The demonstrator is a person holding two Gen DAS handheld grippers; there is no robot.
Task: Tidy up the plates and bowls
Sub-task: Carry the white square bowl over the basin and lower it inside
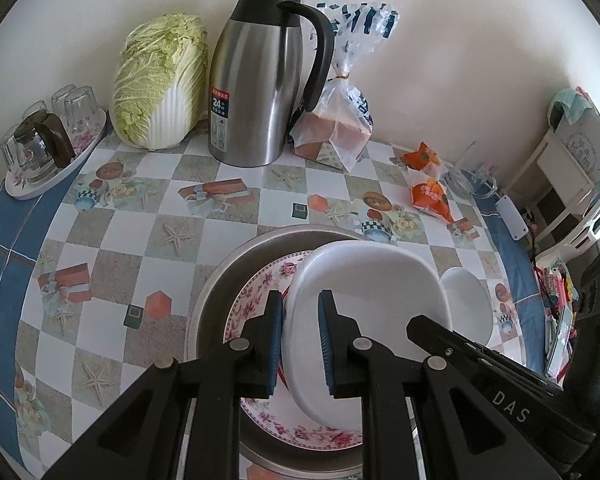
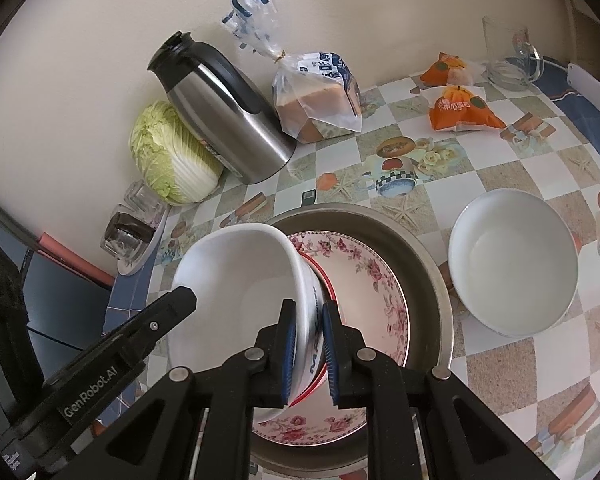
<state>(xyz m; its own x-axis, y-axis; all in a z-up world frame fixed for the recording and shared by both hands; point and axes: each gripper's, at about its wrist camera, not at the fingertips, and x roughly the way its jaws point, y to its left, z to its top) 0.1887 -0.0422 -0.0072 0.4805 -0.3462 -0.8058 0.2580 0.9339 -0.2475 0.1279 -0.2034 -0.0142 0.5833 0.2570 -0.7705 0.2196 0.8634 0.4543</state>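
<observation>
A white bowl [image 1: 368, 280] [image 2: 236, 280] hangs tilted over a floral plate [image 1: 256, 296] [image 2: 364, 280] that lies in a round metal basin [image 1: 220, 280] [image 2: 420, 248]. My left gripper [image 1: 300, 336] is shut on the bowl's left rim, its blue pads on either side of the wall. My right gripper [image 2: 308, 340] is shut on the opposite rim, over the blue lettering on the outside. A thin red edge [image 2: 320, 276] shows under the bowl. A second white bowl [image 1: 468, 300] [image 2: 512, 260] stands upright on the table, right of the basin.
Along the wall stand a napa cabbage [image 1: 160, 84], a steel thermos jug [image 1: 260, 92] and a bagged loaf [image 1: 336, 120]. Orange snack packs [image 2: 460, 108] and a glass mug [image 2: 508, 56] lie far right. A tray of upturned glasses [image 1: 48, 148] sits at the left edge.
</observation>
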